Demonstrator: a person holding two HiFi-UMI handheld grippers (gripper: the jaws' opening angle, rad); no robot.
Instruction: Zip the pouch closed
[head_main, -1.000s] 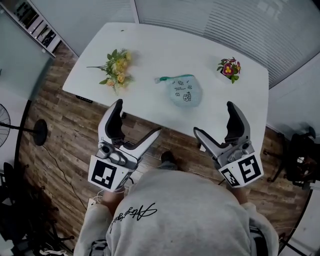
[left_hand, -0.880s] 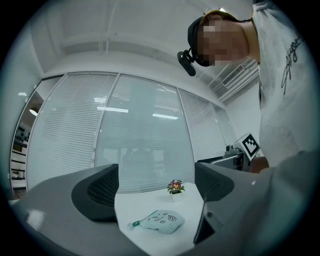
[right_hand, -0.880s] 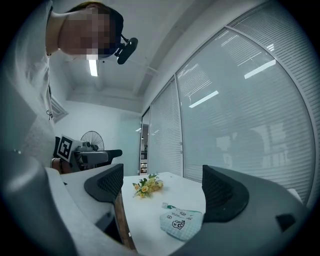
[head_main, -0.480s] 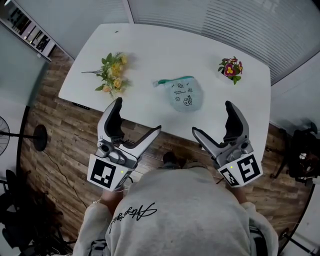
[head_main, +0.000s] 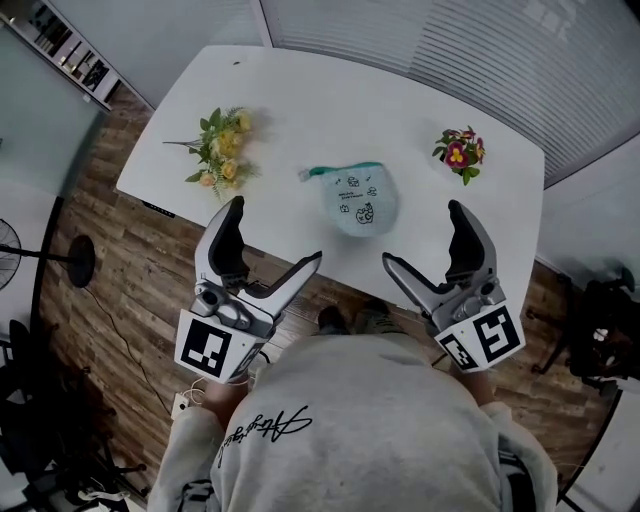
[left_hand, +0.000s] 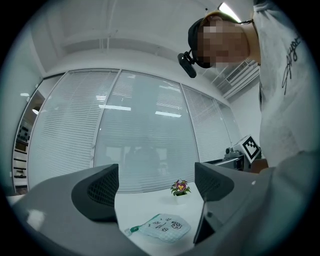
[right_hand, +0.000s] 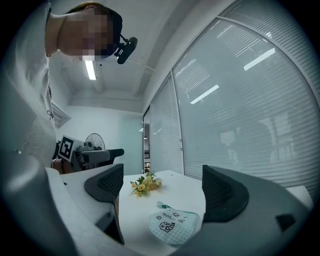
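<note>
A pale teal checked pouch (head_main: 360, 204) with small printed drawings lies flat near the middle of the white table (head_main: 300, 120), its green zipper edge and pull tab (head_main: 306, 173) toward the far left side. It also shows in the left gripper view as the pouch (left_hand: 162, 228) and in the right gripper view as the pouch (right_hand: 173, 225). My left gripper (head_main: 274, 236) is held open off the table's near edge, left of the pouch. My right gripper (head_main: 425, 238) is open too, to the pouch's near right. Neither touches anything.
A bunch of yellow flowers (head_main: 222, 150) lies on the table's left part. A small potted pink flower (head_main: 459, 152) stands at the right. Window blinds run behind the table. A fan stand (head_main: 70, 262) and wooden floor are at the left, a dark chair (head_main: 600, 320) at the right.
The view has shifted a little: the table and pouch sit slightly nearer to both grippers. Both grippers stay open and hold the same pose.
</note>
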